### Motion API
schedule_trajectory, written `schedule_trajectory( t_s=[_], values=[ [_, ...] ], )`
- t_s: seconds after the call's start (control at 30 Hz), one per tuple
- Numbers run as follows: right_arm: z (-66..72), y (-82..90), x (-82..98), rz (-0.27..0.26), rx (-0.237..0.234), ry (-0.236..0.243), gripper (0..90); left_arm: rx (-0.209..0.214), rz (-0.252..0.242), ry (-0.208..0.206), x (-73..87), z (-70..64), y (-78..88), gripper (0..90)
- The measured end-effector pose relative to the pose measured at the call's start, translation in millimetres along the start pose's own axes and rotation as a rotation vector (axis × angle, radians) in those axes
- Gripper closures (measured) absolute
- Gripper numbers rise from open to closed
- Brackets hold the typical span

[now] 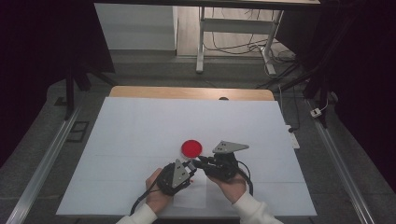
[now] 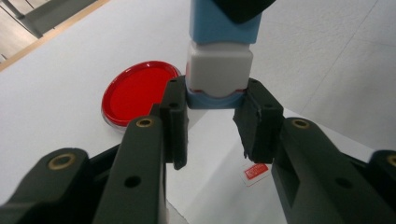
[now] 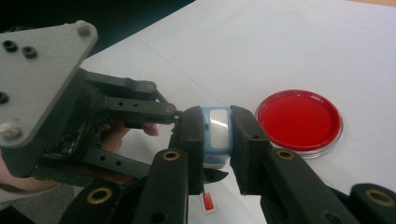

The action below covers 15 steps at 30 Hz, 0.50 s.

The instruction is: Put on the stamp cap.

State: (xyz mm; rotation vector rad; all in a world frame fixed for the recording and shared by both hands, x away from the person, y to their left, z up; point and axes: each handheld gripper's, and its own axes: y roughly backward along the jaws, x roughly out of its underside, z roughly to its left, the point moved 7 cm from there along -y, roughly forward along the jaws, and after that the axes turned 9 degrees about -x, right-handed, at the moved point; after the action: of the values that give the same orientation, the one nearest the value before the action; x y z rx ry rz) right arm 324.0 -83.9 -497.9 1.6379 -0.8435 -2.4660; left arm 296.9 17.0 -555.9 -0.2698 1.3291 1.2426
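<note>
A small blue and white block [image 2: 219, 70] is held just above the table between both grippers. My left gripper [image 2: 215, 100] is shut on its blue end, with the pads pressing both sides. My right gripper [image 3: 217, 122] is shut on the other part of the block [image 3: 217, 135], where a white face shows between the pads. In the high view the two grippers meet tip to tip, left [image 1: 189, 165] and right [image 1: 199, 162], near the front middle of the table. A round red dish [image 1: 192, 148] with a clear rim lies flat just beyond them.
The table wears a white cover [image 1: 140, 126], and a loose white sheet [image 1: 192, 196] lies under the hands. A tiny red and white label [image 2: 256, 171] rests on that sheet. Beyond the wooden far edge [image 1: 187, 92] stand a desk frame and floor cables.
</note>
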Motion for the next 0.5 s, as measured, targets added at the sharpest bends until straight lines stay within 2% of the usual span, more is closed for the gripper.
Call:
schedule_trajectory(
  t_s=[0.3, 0.5],
  values=[
    [1.8, 0.5, -0.7, 0.006, 0.003, 0.01, 75.2, -0.005, -0.012, -0.002, -0.9, 1.0, 1.6, 64.9],
    [1.1, 0.9, -0.3, 0.0, -0.001, 0.016, 75.1, 0.029, 0.008, 0.019, 1.4, 1.9, -0.2, 64.0]
  ],
)
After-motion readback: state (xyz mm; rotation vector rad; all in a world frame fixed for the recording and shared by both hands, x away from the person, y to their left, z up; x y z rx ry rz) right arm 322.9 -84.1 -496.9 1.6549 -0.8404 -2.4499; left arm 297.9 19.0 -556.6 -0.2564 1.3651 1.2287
